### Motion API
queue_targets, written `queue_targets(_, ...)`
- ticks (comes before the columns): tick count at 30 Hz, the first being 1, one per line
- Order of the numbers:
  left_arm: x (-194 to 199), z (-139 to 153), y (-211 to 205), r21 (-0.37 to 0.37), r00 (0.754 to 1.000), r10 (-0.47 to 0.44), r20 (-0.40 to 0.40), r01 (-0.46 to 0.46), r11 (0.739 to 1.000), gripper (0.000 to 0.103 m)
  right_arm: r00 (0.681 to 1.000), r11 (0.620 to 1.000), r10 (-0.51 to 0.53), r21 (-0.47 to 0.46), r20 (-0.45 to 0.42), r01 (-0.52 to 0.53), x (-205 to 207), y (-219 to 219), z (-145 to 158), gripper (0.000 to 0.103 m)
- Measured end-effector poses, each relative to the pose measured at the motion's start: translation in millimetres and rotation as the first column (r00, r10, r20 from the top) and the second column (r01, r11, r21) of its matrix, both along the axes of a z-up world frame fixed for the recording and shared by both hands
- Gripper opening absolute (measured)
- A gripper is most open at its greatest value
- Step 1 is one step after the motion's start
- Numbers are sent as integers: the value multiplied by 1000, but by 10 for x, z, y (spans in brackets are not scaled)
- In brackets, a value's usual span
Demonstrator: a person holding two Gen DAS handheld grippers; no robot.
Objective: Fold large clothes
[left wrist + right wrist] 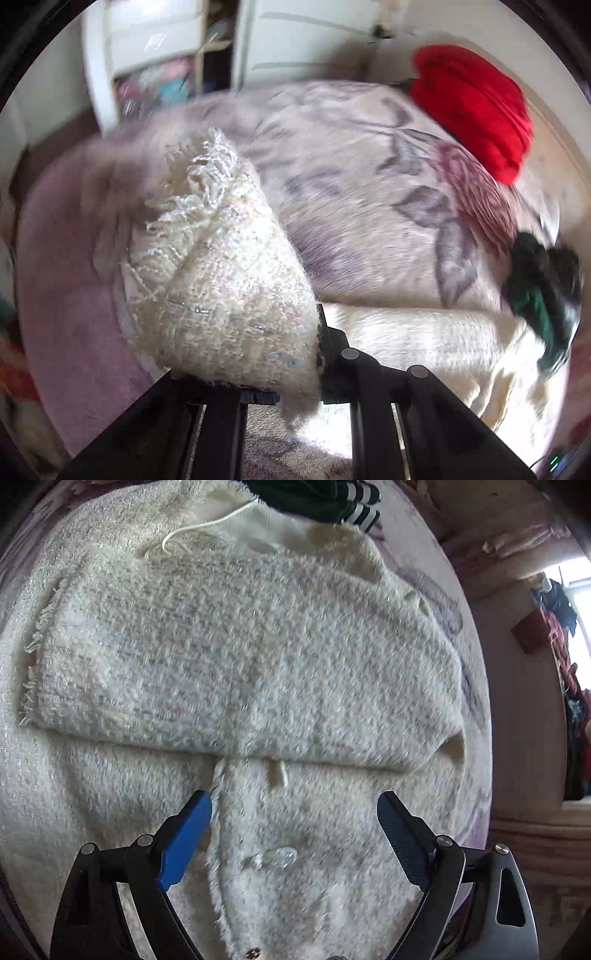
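Observation:
A cream fuzzy knit cardigan with fringed edges lies spread on the bed, one sleeve folded across its body. My right gripper is open just above the cardigan's front opening, its blue pads on either side of the seam and a clear button. My left gripper is shut on a fringed part of the cardigan and holds it lifted above the bed; its fingertips are hidden by the fabric.
The bed has a floral cream and purple blanket. A red cushion lies at its far corner, a dark green garment at the right, also showing in the right wrist view. White cupboards stand behind.

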State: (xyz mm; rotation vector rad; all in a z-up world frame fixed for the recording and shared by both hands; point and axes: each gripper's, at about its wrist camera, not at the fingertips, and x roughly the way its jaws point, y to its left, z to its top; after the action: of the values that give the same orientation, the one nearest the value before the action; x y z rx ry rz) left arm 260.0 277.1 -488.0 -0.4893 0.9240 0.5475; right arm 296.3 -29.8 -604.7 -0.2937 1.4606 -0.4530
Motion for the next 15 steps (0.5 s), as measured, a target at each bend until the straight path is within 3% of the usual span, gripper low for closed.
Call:
queue_targets(3,208,405,-539,151,988,-152,-3,151,977,10,998,998,57,-16,18,-57,95,-68,42,93)
queue_targets(7,473,736,-1324,224,945,-325,-12,320,921,9,998,996,47,74,40,-49,437,-196,111,93)
queue_targets(11,765,828,-2368,192,872,-489,-15,483,854,9,998,980,-52,196,45,43,509,-825,177,93)
queue_targets(15,911,692,-3553,86,762,-647,-17,646,758,9,983,947,-177,280,38,159,245,-1673,291,93)
